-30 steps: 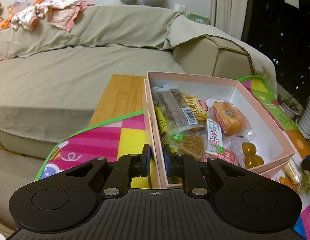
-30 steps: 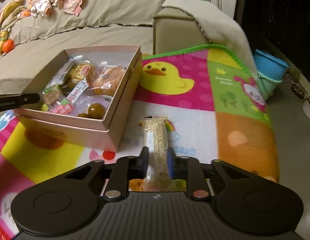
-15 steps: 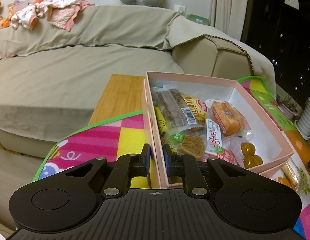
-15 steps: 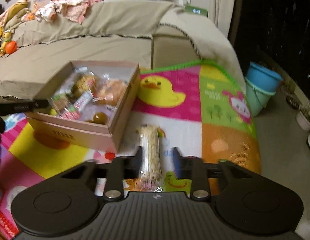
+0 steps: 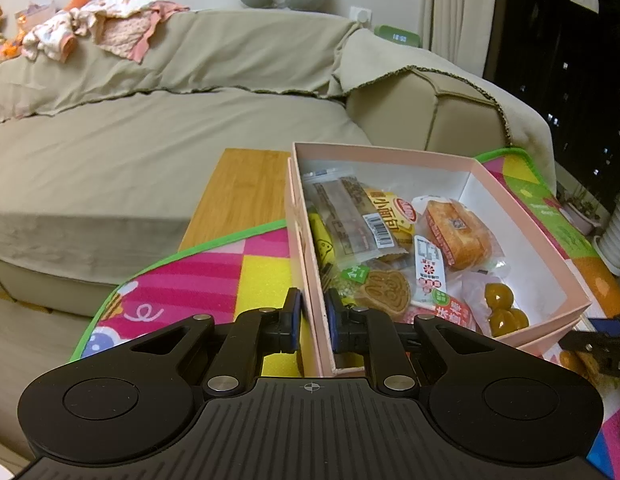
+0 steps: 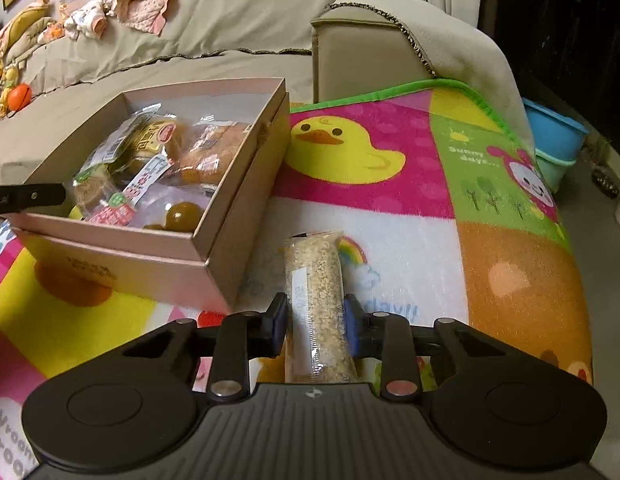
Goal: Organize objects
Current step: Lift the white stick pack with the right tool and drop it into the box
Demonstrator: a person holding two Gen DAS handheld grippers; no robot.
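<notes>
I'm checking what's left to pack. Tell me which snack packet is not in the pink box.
The long clear packet of pale grains: it lies on the play mat beside the pink box, between the right gripper's fingers; every other snack is inside.

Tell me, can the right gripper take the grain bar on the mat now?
Probably yes: the right gripper has its open fingers on both sides of the grain bar, with nothing between them; the pink box stands apart.

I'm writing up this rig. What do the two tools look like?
Both the left tool and right tool are matte black: ribbed centre plate with a crosshair mark, two round side discs, silver pivot screws, linkage arms, blue pads. No cables or sleeves show.
</notes>
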